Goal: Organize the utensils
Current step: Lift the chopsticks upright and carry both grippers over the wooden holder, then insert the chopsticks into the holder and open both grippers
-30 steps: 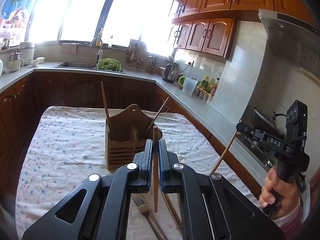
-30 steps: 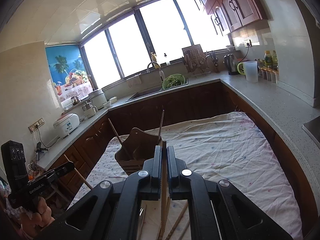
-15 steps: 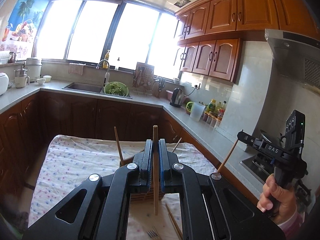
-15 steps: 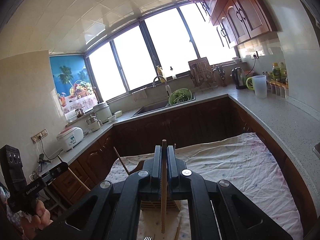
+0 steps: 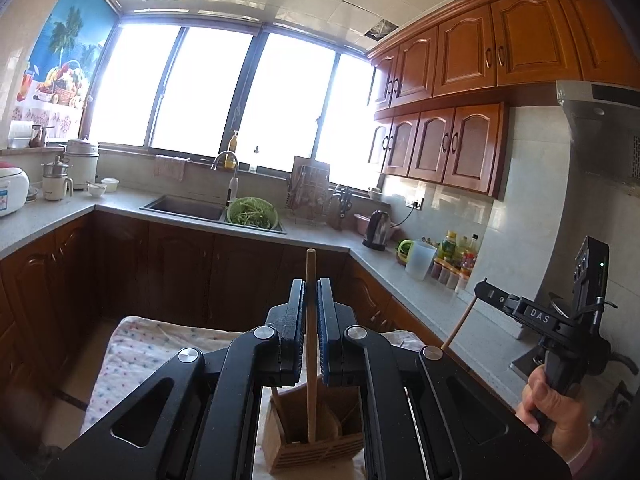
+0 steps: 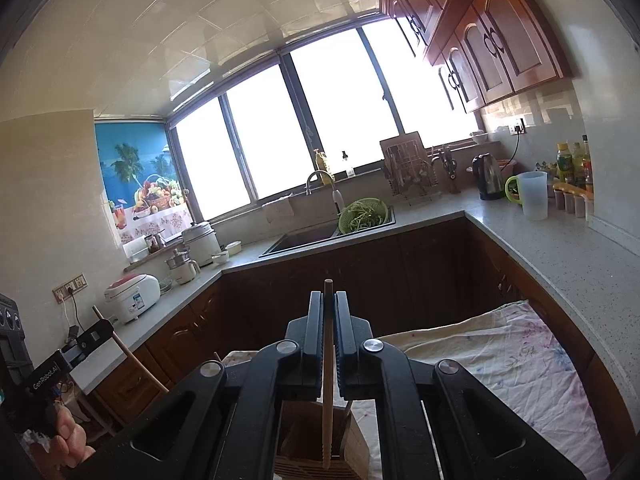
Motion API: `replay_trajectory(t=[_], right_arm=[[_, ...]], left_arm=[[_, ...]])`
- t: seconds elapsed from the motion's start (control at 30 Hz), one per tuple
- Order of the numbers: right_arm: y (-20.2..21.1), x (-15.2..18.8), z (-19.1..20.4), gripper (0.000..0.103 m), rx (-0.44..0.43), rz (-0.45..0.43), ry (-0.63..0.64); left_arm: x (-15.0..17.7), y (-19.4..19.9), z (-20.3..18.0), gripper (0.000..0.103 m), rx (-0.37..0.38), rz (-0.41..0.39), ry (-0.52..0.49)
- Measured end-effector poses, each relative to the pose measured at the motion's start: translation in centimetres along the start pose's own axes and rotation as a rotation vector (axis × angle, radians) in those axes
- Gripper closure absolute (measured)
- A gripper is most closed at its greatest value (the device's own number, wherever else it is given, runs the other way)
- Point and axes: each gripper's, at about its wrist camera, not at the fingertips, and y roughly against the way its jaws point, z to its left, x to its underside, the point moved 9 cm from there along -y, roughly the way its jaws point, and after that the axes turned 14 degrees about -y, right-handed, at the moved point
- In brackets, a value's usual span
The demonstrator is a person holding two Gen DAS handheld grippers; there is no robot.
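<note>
Each gripper, left [image 5: 311,312] and right [image 6: 328,326], clamped a slim, round wooden chopstick [image 5: 311,344] (both upright) above the slatted holder [image 5: 316,446].

A green colander [image 5: 252,211] of greens sits by the sink [image 5: 188,207]; a black kettle [image 6: 487,177] and clear jug [image 6: 534,195] stand on the speckled counter [image 6: 560,248]

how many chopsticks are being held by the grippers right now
2: one chopstick clamped upright in the left gripper, one in the right gripper. More may sit hidden in the wooden holder.
</note>
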Motion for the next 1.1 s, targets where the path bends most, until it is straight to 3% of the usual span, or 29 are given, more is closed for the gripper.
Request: replay_trajectory(t=[0.33, 0.6, 1.1], right_arm=[[-2.3, 0.5, -1.5, 0.098, 0.000, -0.041, -0.033], [-2.8, -0.5, -1.2, 0.099, -0.017, -0.052, -0.037], [-7.2, 7.6, -5.1, 0.098, 0.019, 0.077, -0.091]], left_arm=[[6.3, -4.9, 1.6, 0.098, -0.022, 0.107, 0.061], [7.1, -5.5, 1.9, 0.098, -0.027, 0.119, 0.076], [10.0, -7.4, 1.2, 0.097, -0.028, 0.169, 0.068]])
